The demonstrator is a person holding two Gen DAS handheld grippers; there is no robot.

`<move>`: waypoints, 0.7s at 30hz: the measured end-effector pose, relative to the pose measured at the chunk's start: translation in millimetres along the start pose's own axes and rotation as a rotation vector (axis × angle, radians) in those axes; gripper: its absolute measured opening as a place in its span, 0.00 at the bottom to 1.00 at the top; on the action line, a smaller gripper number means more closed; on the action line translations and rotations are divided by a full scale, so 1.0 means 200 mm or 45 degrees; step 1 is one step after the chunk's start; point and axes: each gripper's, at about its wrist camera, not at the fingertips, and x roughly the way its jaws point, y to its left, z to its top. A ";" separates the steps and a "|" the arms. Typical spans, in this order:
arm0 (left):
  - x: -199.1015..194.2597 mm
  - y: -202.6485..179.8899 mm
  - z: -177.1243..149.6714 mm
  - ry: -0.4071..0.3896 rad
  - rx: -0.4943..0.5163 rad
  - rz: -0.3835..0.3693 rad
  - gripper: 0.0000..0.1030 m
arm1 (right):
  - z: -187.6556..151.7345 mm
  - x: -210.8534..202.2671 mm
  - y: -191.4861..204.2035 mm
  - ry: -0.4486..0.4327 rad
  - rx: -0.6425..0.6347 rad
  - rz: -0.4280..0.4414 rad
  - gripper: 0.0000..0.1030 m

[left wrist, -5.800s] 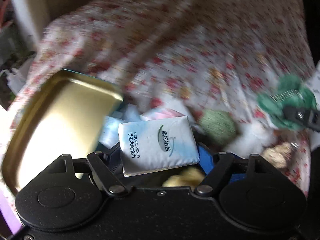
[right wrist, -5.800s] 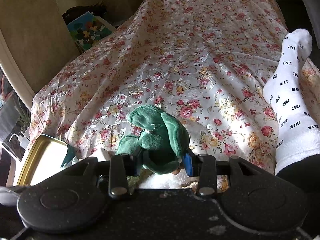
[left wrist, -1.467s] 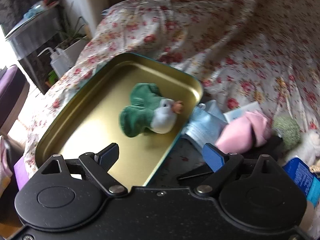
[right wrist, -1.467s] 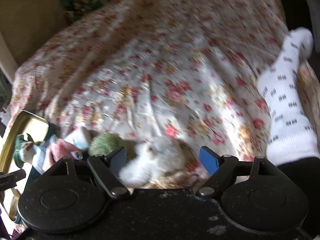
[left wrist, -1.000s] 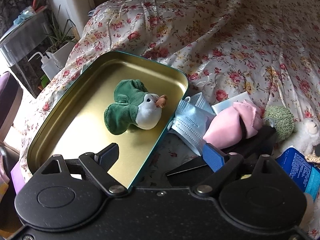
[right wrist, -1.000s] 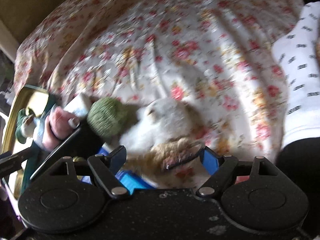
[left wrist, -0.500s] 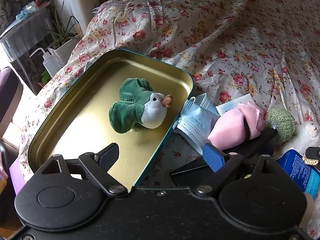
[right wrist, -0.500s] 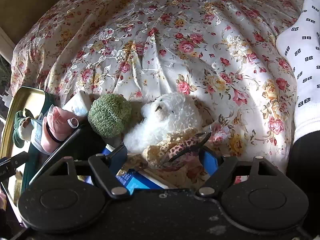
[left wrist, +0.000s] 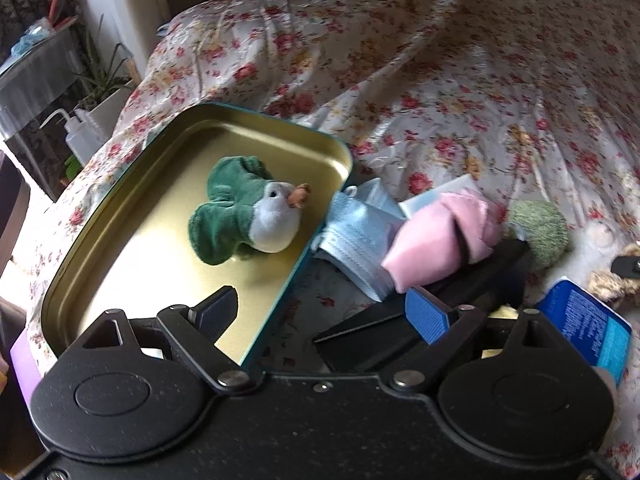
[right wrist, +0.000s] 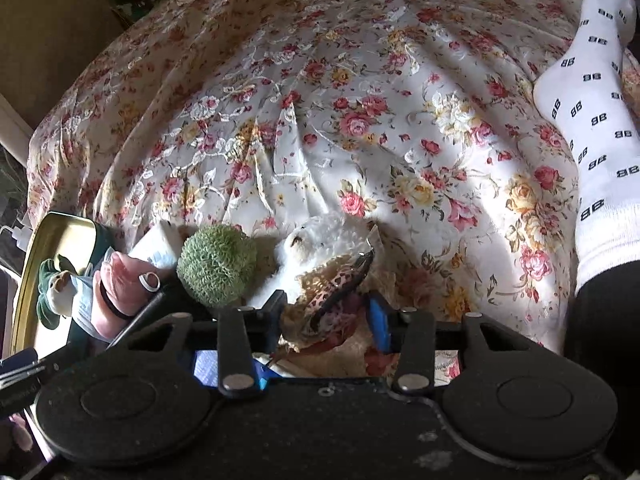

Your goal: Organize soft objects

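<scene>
A gold tin tray [left wrist: 120, 220] lies on the flowered bedspread with a green and white bird plush [left wrist: 244, 216] in it. My left gripper [left wrist: 320, 310] hangs open over the tray's near right edge, holding nothing. Right of the tray lie blue face masks [left wrist: 356, 236], a pink pouch [left wrist: 436, 240] and a green knitted ball [left wrist: 540, 232]. In the right wrist view my right gripper [right wrist: 326, 314] is closing its jaws on a leopard-print frilly hair piece [right wrist: 324, 308], and both pads touch it. A white fluffy plush [right wrist: 320, 236] lies just behind it, beside the green ball [right wrist: 218, 264].
A black flat object [left wrist: 460, 308] and a blue packet [left wrist: 588, 328] lie under the pile. A person's foot in a white patterned sock [right wrist: 592, 120] rests on the bed at right. A squeeze bottle [left wrist: 80, 132] and a plant stand past the bed's left edge.
The right gripper's jaws have narrowed from wide open around the leopard-print hair piece. The left gripper has stayed open over the tray with little shift.
</scene>
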 end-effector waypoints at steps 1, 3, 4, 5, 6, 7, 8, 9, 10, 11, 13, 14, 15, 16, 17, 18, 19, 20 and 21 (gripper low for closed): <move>-0.01 -0.01 0.00 -0.009 0.016 -0.017 0.86 | 0.00 0.00 0.00 -0.007 -0.006 -0.001 0.41; -0.06 -0.04 -0.01 -0.041 0.053 -0.065 0.86 | -0.01 0.00 0.01 -0.015 -0.014 -0.006 0.41; -0.09 -0.06 -0.02 -0.062 0.076 -0.100 0.86 | -0.01 0.00 0.02 -0.016 -0.015 -0.007 0.41; -0.13 -0.09 -0.03 -0.085 0.103 -0.138 0.86 | 0.00 0.00 0.02 -0.017 -0.015 -0.007 0.41; -0.16 -0.11 -0.04 -0.109 0.132 -0.168 0.86 | 0.00 0.00 0.02 -0.019 -0.014 -0.008 0.41; -0.20 -0.15 -0.05 -0.141 0.172 -0.197 0.86 | 0.00 0.00 0.01 -0.021 -0.013 -0.008 0.41; -0.24 -0.18 -0.07 -0.171 0.211 -0.219 0.87 | 0.00 -0.01 0.01 -0.025 -0.013 -0.009 0.41; -0.27 -0.21 -0.08 -0.198 0.249 -0.238 0.88 | -0.01 -0.01 0.01 -0.029 -0.013 -0.009 0.41; -0.30 -0.24 -0.10 -0.226 0.290 -0.258 0.89 | -0.01 -0.02 0.01 -0.035 -0.014 -0.010 0.41; -0.34 -0.28 -0.12 -0.255 0.338 -0.282 0.90 | -0.01 -0.02 0.01 -0.042 -0.016 -0.010 0.41; -0.37 -0.34 -0.15 -0.278 0.420 -0.316 0.91 | -0.01 -0.03 0.01 -0.055 -0.017 -0.014 0.41; -0.38 -0.38 -0.17 -0.274 0.466 -0.328 0.91 | -0.01 -0.04 0.01 -0.061 -0.017 -0.016 0.41; -0.37 -0.40 -0.19 -0.265 0.506 -0.338 0.91 | -0.01 -0.04 0.00 -0.065 -0.017 -0.017 0.41; -0.37 -0.43 -0.21 -0.256 0.537 -0.347 0.92 | -0.01 -0.05 0.00 -0.068 -0.014 -0.018 0.41; -0.35 -0.46 -0.23 -0.235 0.574 -0.348 0.92 | -0.01 -0.05 0.00 -0.070 -0.012 -0.019 0.41; -0.33 -0.47 -0.25 -0.216 0.600 -0.341 0.92 | -0.01 -0.05 0.00 -0.070 -0.010 -0.018 0.41; -0.31 -0.49 -0.27 -0.199 0.621 -0.331 0.91 | 0.00 -0.05 -0.01 -0.070 -0.008 -0.016 0.41; -0.29 -0.49 -0.28 -0.188 0.631 -0.321 0.91 | 0.00 -0.05 -0.01 -0.070 -0.007 -0.014 0.41; -0.27 -0.49 -0.28 -0.174 0.633 -0.303 0.91 | 0.00 -0.05 -0.01 -0.071 -0.008 -0.012 0.41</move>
